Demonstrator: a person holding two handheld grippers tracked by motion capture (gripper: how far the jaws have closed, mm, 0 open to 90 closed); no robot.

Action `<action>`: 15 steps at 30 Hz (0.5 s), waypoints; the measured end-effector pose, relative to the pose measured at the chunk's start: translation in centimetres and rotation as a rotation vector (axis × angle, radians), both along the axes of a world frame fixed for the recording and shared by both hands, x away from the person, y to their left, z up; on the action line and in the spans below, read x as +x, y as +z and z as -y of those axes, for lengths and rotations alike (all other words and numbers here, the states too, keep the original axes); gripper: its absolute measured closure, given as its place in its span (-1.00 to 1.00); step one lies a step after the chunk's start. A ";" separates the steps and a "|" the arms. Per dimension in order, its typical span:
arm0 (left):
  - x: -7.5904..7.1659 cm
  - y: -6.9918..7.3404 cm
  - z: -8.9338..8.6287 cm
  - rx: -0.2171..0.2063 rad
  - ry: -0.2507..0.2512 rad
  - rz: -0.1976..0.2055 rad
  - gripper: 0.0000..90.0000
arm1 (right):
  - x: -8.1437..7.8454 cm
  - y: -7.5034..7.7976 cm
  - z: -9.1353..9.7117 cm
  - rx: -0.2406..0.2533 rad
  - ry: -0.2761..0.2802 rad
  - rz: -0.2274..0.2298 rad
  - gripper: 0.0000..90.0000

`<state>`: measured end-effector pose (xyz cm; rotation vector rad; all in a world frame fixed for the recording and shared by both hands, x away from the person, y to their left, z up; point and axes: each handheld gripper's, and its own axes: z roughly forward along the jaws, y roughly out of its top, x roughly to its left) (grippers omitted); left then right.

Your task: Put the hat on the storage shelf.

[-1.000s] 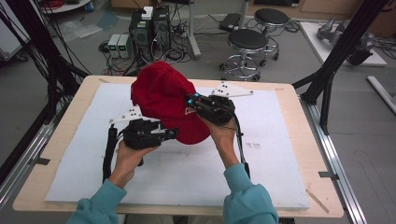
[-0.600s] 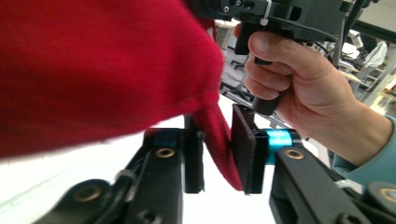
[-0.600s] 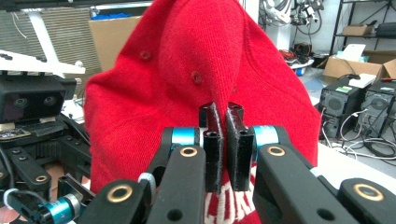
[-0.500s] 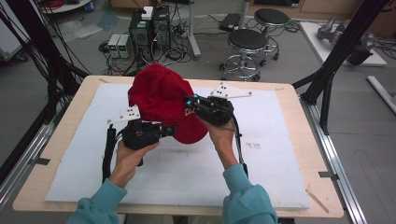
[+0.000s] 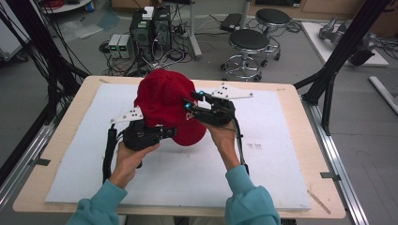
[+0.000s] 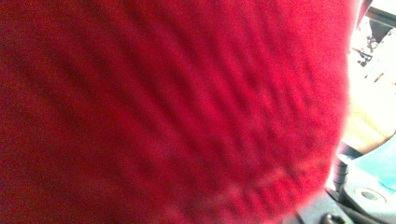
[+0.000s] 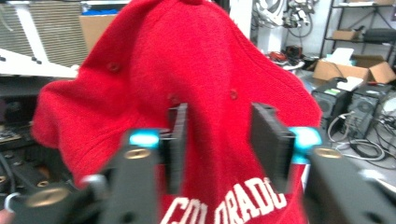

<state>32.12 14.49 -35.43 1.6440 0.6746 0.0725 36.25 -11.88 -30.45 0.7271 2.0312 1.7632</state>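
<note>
One red cap (image 5: 165, 108) sits between two grippers: the left gripper (image 5: 165, 133) beneath its lower edge, the right gripper (image 5: 196, 104) at its lettered front. Beyond the fingertips stand two round stools (image 5: 249, 41) and what look like two computer towers (image 5: 151, 27), one table (image 5: 300, 140) under everything

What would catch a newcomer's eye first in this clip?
A bright red cap, lifted above the white mat mid-table. The left gripper clamps its lower edge; the right gripper, jaws just opening, faces its white COLORADO lettering.
</note>
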 end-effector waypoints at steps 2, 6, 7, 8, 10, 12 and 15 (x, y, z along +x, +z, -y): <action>0.0 0.0 0.0 0.003 0.003 0.004 0.89 | 0.0 0.0 0.1 -0.007 -0.024 -0.002 -0.31; 0.0 0.1 -0.2 0.007 0.021 0.012 0.89 | 0.0 0.0 0.3 -0.041 -0.067 -0.005 -0.66; 0.0 0.1 -0.3 0.007 0.024 0.012 0.89 | 0.0 0.0 0.3 -0.048 -0.074 -0.004 -0.75; 0.1 0.1 -0.4 0.011 0.028 0.013 0.89 | 0.0 0.0 0.4 -0.052 -0.089 -0.008 -0.76; 0.1 0.2 -0.6 0.012 0.036 0.017 0.89 | -0.1 0.1 0.7 -0.062 -0.088 -0.010 -0.78; 0.2 0.2 -0.8 0.009 0.047 0.022 0.89 | -0.1 0.1 0.8 -0.071 -0.103 -0.013 -0.96; 0.3 0.3 -1.1 0.027 0.056 0.034 0.89 | -0.2 0.1 1.0 -0.083 -0.113 -0.026 -0.98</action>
